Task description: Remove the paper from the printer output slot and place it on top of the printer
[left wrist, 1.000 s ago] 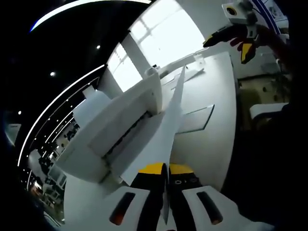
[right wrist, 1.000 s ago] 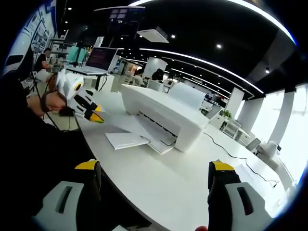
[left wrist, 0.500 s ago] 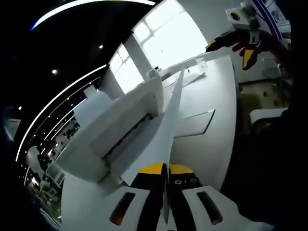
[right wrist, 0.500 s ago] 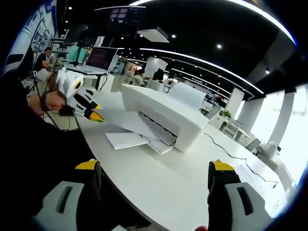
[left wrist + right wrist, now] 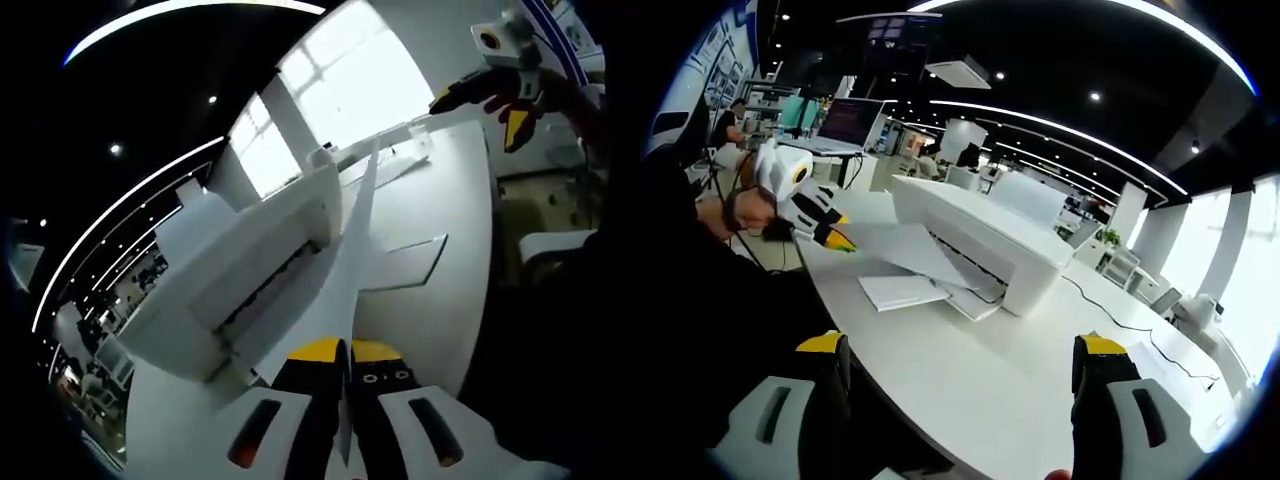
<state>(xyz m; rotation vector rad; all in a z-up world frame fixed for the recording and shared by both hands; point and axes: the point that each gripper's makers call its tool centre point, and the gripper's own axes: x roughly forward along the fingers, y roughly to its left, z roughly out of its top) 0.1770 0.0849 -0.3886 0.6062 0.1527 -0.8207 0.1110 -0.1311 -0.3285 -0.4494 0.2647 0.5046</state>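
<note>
My left gripper stays clamped on the near edge of the paper, and since a second ago the sheet has lifted: in the right gripper view the paper now slopes up clear of the output tray instead of lying low in it, its far end still at the slot of the printer. The left gripper shows there at the sheet's corner. My right gripper hangs back, jaws wide apart and holding nothing. A second flat sheet lies on the white table beside the printer. Around us is an office with a dark ceiling, long light strips, bright windows and a laptop on a far desk.
</note>
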